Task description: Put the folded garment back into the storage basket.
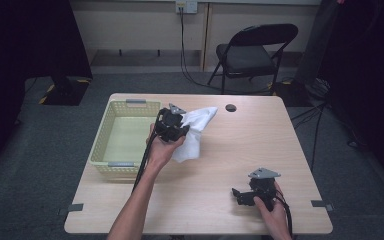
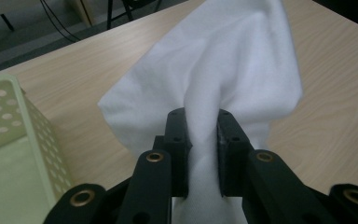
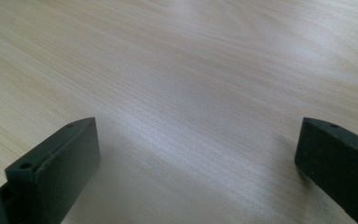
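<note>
High view first: the wooden table [image 1: 215, 175] carries everything, and places below are told from the pale green basket [image 1: 122, 137] standing on its left part. A black folding chair [image 1: 252, 50] stands on the floor beyond the table's far edge. Just right of the basket, touching its right wall as far as can be told, a white cloth [image 1: 197, 132] hangs bunched. The left gripper [image 1: 172, 125] holds it beside the basket's far right corner, its fingers [image 2: 177, 140] clamped on a fold of cloth. Well right of the basket, near the table's near edge, the right gripper [image 1: 240, 195] rests low, its fingers [image 3: 56, 172] wide apart over bare wood. A small dark disc [image 1: 231, 107] lies beyond the cloth.
</note>
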`<state>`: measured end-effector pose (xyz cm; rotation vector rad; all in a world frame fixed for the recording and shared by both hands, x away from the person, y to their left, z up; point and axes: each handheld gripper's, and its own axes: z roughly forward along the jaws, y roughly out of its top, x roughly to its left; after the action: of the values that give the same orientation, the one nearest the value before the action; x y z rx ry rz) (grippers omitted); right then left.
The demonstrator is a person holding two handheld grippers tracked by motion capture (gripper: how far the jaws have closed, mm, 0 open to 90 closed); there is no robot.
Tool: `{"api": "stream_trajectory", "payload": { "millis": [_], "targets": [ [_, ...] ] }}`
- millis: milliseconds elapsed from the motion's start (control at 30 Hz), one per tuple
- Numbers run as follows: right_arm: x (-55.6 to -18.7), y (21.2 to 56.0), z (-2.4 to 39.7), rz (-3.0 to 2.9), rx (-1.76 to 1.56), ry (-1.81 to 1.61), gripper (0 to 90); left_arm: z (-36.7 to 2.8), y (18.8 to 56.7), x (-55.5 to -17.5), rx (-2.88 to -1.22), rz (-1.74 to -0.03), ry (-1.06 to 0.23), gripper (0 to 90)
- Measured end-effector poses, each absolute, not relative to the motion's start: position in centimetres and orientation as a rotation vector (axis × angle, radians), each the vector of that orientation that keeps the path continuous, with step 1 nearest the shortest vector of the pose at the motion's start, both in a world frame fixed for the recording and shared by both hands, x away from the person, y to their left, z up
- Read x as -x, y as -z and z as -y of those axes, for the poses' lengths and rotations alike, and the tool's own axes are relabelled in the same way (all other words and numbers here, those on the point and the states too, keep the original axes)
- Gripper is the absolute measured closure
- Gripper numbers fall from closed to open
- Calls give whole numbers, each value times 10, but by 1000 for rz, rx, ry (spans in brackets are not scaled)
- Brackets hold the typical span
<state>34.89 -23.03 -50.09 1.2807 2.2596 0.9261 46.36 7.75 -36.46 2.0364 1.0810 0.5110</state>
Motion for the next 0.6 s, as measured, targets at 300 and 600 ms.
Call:
{"api": "stream_trajectory", "payload": {
  "millis": [300, 600],
  "targets": [
    [-349, 501, 230, -2259, -1282, -926, 0, -91, 354, -461, -2029, -1099, -540, 777],
    [-349, 501, 230, -2259, -1280, -926, 0, -111, 349, -462, -2001, -1131, -550, 776]
  ]
}}
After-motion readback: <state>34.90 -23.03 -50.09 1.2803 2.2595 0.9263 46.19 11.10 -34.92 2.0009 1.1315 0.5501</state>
